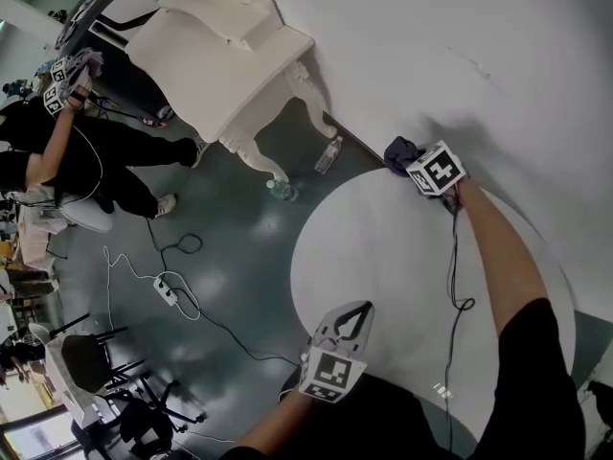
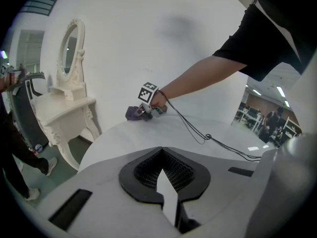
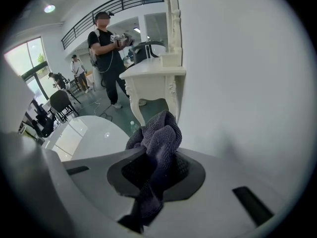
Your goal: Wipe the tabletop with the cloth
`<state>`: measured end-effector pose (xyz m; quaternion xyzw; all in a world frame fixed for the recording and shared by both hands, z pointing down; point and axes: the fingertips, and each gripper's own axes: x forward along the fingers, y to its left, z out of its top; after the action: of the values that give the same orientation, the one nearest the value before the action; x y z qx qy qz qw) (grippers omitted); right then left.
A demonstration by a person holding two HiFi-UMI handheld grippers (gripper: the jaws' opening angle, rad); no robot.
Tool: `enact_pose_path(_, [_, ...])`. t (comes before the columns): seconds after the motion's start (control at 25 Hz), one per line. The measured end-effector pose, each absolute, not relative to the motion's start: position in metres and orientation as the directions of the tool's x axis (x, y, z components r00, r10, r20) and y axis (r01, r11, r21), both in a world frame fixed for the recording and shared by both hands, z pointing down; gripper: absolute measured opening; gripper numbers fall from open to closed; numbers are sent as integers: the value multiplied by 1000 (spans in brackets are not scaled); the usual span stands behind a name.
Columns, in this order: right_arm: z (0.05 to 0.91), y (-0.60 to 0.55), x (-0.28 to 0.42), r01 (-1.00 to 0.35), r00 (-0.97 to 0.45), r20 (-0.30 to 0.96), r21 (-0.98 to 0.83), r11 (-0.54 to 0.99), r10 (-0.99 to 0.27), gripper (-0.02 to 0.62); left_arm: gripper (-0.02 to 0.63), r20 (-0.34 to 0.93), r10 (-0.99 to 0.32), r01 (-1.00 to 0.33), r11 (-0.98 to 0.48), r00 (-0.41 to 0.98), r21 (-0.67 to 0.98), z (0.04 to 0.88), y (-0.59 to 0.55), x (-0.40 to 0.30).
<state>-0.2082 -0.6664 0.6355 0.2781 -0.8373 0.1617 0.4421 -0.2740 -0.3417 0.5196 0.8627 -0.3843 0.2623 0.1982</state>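
Left gripper (image 2: pixel 161 155) sits closest in, low over the near rim of the round white table (image 1: pixel 383 247), jaws pinched together at the tips with nothing between them. Wide bare tabletop opens ahead of it, plenty of room, broken only by a thin black cable (image 1: pixel 453 257) trailing loosely across the surface beside the outstretched right forearm (image 1: pixel 493 247). That arm reaches long and nearly straight across the table, wrist at the far rim. Out there the right gripper (image 1: pixel 418 164) is clamped on the dark purple cloth (image 3: pixel 158 133), which bunches up out of the jaws and sits right at the table's far edge, low against the surface. Just beyond the rim stands the white wall (image 1: pixel 460 46), close, so little room is left on that side. Off the table's left edge the floor drops away: two clear bottles (image 1: pixel 329 153) stand by the legs of a white dressing table (image 1: pixel 225 60). Farther left, a power strip (image 1: pixel 165 290) and cords lie on the floor, and another person (image 1: pixel 86 161) stands well apart.
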Motion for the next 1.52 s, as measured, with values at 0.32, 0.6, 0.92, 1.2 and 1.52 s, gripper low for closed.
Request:
enact_pose_path(0.32, [636,-658,-280,-504,-440,839,63,861,-319,44,8,609,-611,-819,-562,505,116,513,-339,-317])
enact_pose_path(0.6, [636,-645,-327,-399,-479,828,90,913,-291,44,8,622,-636,-855,-507,456,108,517,-331,-345])
enact_pose_path(0.92, [632,-612,-380,-236,-512,823,142,961,-247,44,8,611,-664,-876,-472,431,104,510,-323,-363])
enact_pose_path(1.2, [637,-578,-423,-118,-540,811,193,974,-226,44,8,604,-702,-909,-403,379,102,511,-316,-397])
enact_pose_path(1.52, [636,-527,-462,5,-597,776,258,966,-204,44,8,603,-729,-937,-333,324,102,513,-305,-443])
